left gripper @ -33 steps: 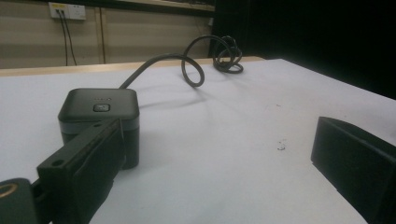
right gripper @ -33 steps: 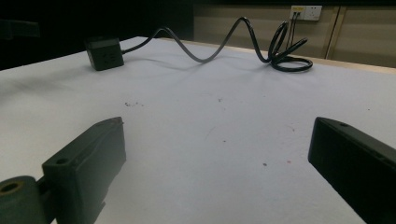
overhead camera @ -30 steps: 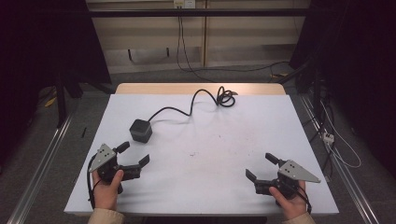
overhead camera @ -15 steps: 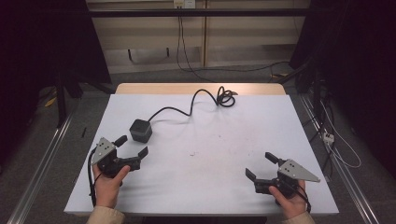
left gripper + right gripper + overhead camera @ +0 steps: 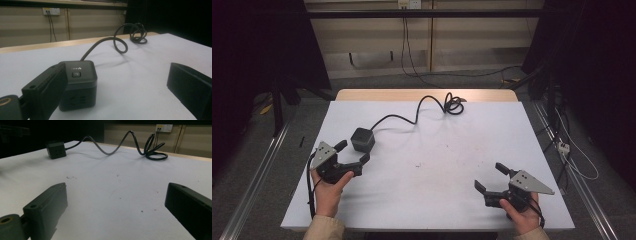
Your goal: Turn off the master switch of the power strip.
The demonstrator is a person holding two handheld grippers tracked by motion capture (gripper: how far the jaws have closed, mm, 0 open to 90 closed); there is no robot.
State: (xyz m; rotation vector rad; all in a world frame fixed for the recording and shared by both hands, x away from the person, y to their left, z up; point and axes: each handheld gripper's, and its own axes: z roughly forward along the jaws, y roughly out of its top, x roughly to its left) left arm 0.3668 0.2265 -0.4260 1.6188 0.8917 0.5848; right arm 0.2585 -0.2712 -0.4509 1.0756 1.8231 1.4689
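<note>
A black cube-shaped power socket (image 5: 362,139) (image 5: 78,83) (image 5: 56,149) stands on the white table (image 5: 432,165) at the left, with a button on top. Its black cable (image 5: 412,117) (image 5: 117,43) (image 5: 120,143) runs back to a coil (image 5: 453,105) near the far edge. My left gripper (image 5: 353,153) (image 5: 115,92) is open right beside the cube, its left jaw against the cube's near side. My right gripper (image 5: 492,176) (image 5: 115,212) is open at the front right, over bare table, nothing between its jaws.
The table's far edge shows a wooden strip (image 5: 422,95). A wall outlet (image 5: 409,4) with hanging cords lies behind. Metal rails (image 5: 257,170) run on the floor at both sides. Small specks (image 5: 117,175) mark the tabletop.
My left gripper has moved forward and to the right, up to the cube socket. The right gripper has stayed where it was.
</note>
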